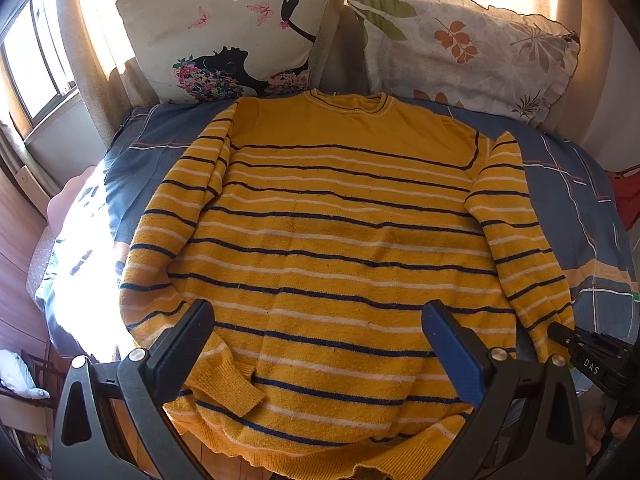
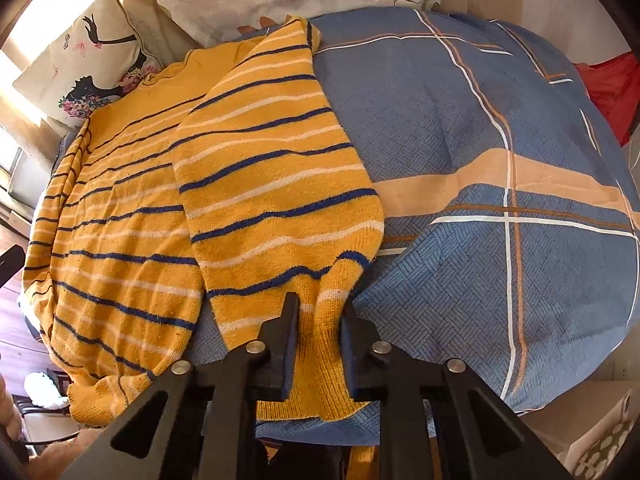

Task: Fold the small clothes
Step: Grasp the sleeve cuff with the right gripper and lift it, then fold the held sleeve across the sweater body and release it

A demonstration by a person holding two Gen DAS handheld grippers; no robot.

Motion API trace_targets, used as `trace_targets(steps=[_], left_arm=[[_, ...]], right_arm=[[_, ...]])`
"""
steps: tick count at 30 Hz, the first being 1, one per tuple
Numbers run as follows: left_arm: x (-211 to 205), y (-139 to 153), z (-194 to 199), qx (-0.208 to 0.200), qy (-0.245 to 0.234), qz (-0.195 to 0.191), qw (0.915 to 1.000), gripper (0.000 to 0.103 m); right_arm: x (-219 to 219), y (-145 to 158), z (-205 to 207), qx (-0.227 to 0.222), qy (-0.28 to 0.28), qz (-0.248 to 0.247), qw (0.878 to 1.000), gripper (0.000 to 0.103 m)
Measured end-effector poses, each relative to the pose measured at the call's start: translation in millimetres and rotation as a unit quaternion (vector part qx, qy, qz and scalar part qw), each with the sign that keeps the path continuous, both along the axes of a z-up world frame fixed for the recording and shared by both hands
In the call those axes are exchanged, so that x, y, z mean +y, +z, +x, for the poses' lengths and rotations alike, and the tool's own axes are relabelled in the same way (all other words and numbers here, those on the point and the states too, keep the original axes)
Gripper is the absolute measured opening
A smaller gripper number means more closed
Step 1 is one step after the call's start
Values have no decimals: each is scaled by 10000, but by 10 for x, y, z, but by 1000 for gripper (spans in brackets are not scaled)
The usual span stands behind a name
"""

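Right gripper pinches sweater cuff, prob. for folding sleeve inward; left gripper spread wide, hovering w/o load.

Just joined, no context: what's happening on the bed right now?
A person with tongs in each hand is folding a yellow striped sweater spread flat on a blue plaid bedspread. The right tongs are shut on the cuff of one sleeve. The left tongs are open above the sweater's lower part, holding nothing.

Yellow sweater — navy and white stripes — on blue plaid bedspread
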State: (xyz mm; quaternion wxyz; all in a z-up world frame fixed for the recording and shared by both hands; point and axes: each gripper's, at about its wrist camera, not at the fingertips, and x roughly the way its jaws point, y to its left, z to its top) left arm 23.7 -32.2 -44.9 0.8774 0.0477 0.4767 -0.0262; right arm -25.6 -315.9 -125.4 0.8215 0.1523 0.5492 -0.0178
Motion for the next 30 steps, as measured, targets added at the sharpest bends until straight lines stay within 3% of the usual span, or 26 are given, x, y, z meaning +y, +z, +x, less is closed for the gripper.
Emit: trace_targets(steps=[3, 7, 10, 13, 15, 18, 21, 25, 30], left_arm=[[-13, 13, 12, -26, 12, 16, 10000, 103], [24, 16, 26, -12, 90, 31, 10000, 103], [73, -2, 25, 35, 137, 46, 9999, 103], [124, -25, 18, 90, 153, 96, 9998, 103], [169, -42, 14, 117, 176, 115, 9997, 103], [284, -70, 42, 183, 276, -3, 9995, 103], [434, -69, 112, 213, 409, -237, 9987, 103], [673, -20, 239, 126, 496, -467, 9976, 103], [1259, 33, 395, 149, 816, -816, 9932, 103]], right_arm=[[-129, 86, -47, -142, -77, 215, 9996, 12], [-619, 307, -135, -423, -820, 299, 9953, 12], [-1188, 503, -180, -549, -1628, -44, 9851, 12], [-1753, 675, -216, -590, -2409, -636, 9667, 12], [-2067, 769, -212, -569, -2720, -958, 9558, 11], [-2268, 860, -131, -526, -2873, -877, 9524, 11], [-2050, 1021, 53, -556, -2556, -1101, 9589, 11], [-1364, 1267, 408, -794, -1704, -1022, 9768, 11], [-185, 1344, 1140, -899, -466, -292, 9944, 11]])
